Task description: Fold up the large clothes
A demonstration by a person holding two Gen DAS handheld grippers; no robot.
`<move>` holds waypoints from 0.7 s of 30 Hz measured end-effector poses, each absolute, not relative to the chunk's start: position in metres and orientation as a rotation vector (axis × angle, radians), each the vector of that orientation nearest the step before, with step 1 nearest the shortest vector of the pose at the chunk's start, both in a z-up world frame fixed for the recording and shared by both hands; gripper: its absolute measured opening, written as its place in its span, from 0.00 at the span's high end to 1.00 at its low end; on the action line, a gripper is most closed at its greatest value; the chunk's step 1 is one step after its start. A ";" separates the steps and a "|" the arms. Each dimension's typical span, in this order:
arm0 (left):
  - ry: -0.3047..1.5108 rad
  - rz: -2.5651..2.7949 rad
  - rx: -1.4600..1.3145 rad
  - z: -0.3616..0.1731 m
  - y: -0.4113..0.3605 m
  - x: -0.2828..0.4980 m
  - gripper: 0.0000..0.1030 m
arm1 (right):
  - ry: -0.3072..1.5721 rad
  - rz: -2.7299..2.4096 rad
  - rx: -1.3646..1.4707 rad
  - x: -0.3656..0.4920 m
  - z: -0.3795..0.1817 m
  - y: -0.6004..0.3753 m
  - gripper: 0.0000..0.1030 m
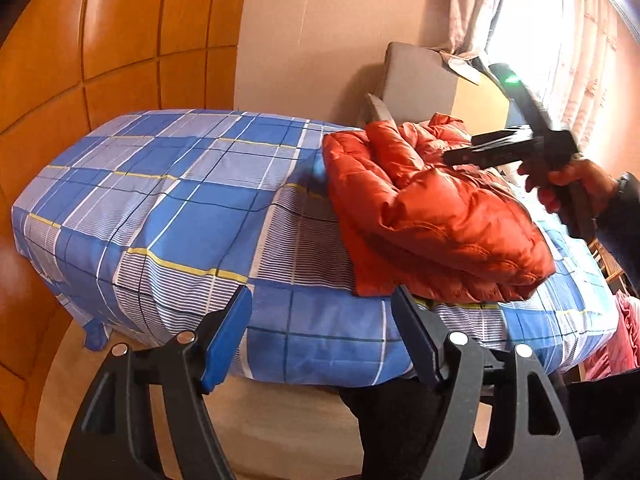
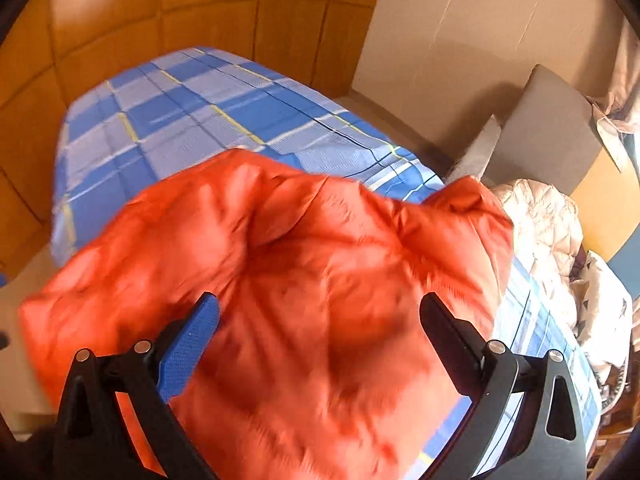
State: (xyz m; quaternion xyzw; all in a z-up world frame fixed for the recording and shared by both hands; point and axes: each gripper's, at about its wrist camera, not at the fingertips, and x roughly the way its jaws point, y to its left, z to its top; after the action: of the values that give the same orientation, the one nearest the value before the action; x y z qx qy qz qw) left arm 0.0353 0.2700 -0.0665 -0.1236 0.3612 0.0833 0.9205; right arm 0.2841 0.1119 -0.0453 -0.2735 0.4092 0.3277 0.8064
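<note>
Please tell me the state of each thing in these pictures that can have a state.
orange jacket: folded into a bundle, lying on the bed, not gripped.
left gripper: open, empty, over the bed's edge.
right gripper: open wide, above the jacket.
plaid sheet: spread over the bed.
white jacket: crumpled, unfolded.

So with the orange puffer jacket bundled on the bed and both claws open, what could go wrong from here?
1. The orange jacket lies near the front edge of the bed; a nudge might slide it off.
2. It looks puffy and slick, so the loose fold may spring open, as neither the left claw nor the right claw grips it.
3. The white jacket lies close beside it and could get caught in a grab.
</note>
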 end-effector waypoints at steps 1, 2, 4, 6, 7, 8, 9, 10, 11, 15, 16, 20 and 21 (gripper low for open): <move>0.742 0.168 -0.254 -0.066 0.269 0.035 0.30 | 0.865 0.719 -0.586 0.275 -0.041 0.105 0.03; 0.741 0.164 -0.255 -0.066 0.267 0.035 0.29 | 0.860 0.725 -0.588 0.268 -0.039 0.099 0.03; 0.740 0.158 -0.249 -0.065 0.265 0.035 0.28 | 0.865 0.730 -0.560 0.257 -0.035 0.082 0.03; 0.733 0.146 -0.249 -0.062 0.262 0.035 0.24 | 0.888 0.736 -0.489 0.252 -0.035 0.063 0.03; 0.724 0.136 -0.253 -0.059 0.262 0.036 0.21 | 0.896 0.727 -0.455 0.249 -0.035 0.052 0.03; 0.718 0.132 -0.255 -0.057 0.261 0.037 0.18 | 0.907 0.715 -0.410 0.249 -0.035 0.041 0.03; 0.709 0.126 -0.258 -0.054 0.261 0.038 0.17 | 0.917 0.707 -0.370 0.248 -0.036 0.031 0.03; 0.698 0.114 -0.268 -0.050 0.261 0.041 0.12 | 0.936 0.688 -0.290 0.249 -0.038 0.014 0.03; 0.691 0.105 -0.282 -0.047 0.261 0.044 0.07 | 0.949 0.679 -0.241 0.250 -0.041 0.004 0.03; 0.660 0.047 -0.355 -0.035 0.265 0.069 0.02 | 1.025 0.616 0.020 0.255 -0.065 -0.043 0.03; 0.663 0.019 -0.373 -0.033 0.266 0.081 0.02 | 1.034 0.609 0.066 0.255 -0.070 -0.050 0.03; 0.669 -0.017 -0.348 -0.032 0.261 0.117 0.02 | 1.064 0.580 0.247 0.252 -0.089 -0.076 0.03; 0.676 -0.026 -0.345 -0.033 0.260 0.126 0.02 | 1.063 0.579 0.274 0.251 -0.091 -0.080 0.03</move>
State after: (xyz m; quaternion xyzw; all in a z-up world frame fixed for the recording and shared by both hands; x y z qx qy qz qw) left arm 0.1256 0.2598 -0.0329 -0.1682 0.3298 -0.0126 0.9289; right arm 0.2510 -0.0796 -0.0913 0.1284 0.4981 0.2712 0.8135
